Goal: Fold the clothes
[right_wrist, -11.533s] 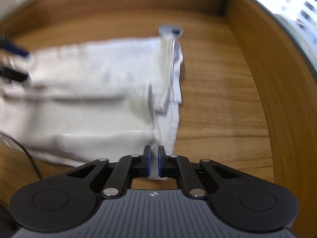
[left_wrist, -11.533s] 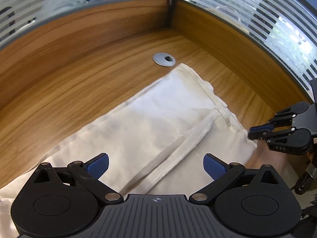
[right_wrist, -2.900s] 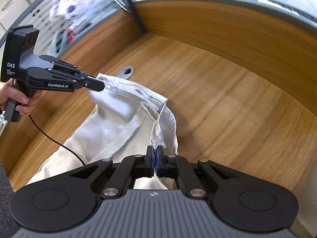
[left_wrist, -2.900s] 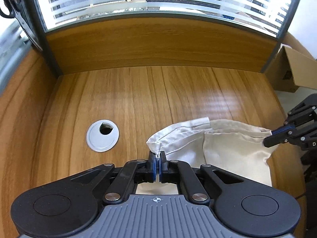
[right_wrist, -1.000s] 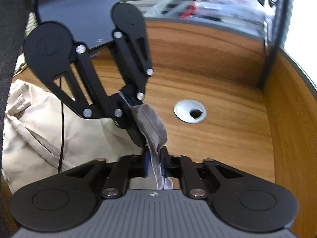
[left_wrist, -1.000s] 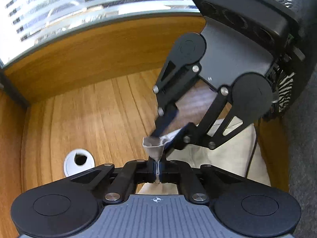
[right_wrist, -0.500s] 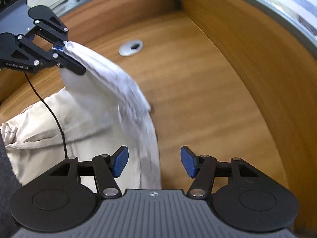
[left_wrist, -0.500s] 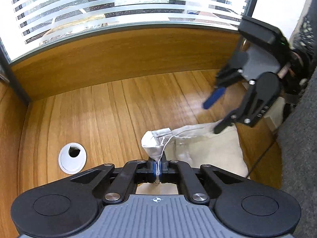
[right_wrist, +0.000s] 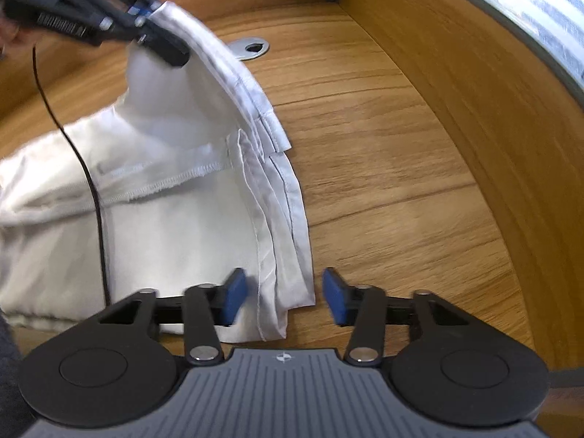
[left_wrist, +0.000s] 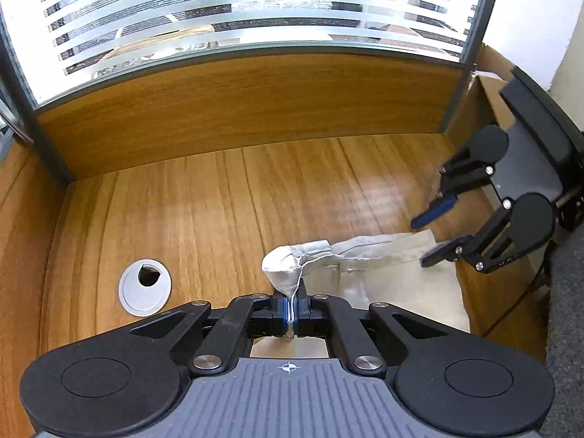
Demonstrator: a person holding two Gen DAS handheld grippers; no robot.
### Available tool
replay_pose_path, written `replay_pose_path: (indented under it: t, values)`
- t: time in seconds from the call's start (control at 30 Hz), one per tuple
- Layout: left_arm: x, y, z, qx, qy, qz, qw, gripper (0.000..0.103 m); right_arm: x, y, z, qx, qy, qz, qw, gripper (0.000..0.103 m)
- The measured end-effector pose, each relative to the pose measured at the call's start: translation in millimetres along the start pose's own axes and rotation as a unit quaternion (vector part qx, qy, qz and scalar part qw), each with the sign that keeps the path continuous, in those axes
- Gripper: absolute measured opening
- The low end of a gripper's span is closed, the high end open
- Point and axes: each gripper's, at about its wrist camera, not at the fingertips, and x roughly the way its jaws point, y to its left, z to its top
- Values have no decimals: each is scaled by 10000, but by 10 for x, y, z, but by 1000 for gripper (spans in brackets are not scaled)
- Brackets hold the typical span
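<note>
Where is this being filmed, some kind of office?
Most likely an office cubicle. The wooden desk has a round grey cable grommet set in it, wood partition panels topped with striped frosted glass enclose it, and a brown cardboard box sits beyond.

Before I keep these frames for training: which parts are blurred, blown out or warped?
Left wrist view: window blown out, desk edges bowed by fisheye, right tongs slightly soft. Right wrist view: left tongs motion-blurred, cloth overexposed at upper left.
</note>
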Motion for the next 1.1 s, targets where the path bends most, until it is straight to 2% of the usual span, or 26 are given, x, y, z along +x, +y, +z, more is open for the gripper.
replay_pose_path:
  t: [0.1, 0.23, 0.3, 0.43, 0.7, 0.87, 1.1]
  values:
    - [-5, -8, -13, -30, -7, 60, 10000, 5, -10, 36, -12, 54, -24, -21, 10000, 33]
    - [-14, -17, -53, -98, 9, 175, 9998, 5, -10, 112, -9, 154, -37, 37, 9999, 10]
    - [-31, -13, -70, -143, 15, 267, 9995, 5, -11, 155, -8, 228, -46, 76, 9997, 7]
    - [-126, -23, -101, -213, -34, 448, 9988, 5, -73, 222, -28, 517, -130, 257, 9982, 5]
    - [-428, -71, -269, -383, -152, 766, 9962, 5, -462, 519, 29, 773, -603, 609, 9933, 5]
    - [-717, -98, -523, -712, -274, 960, 9925, 5, -619, 819, 22, 628, -735, 828, 9919, 5]
    - [-1219, -278, -1054, -1133, -481, 1280, 9841, 5, -806, 1414, -49, 308, -871, 1074, 9899, 5]
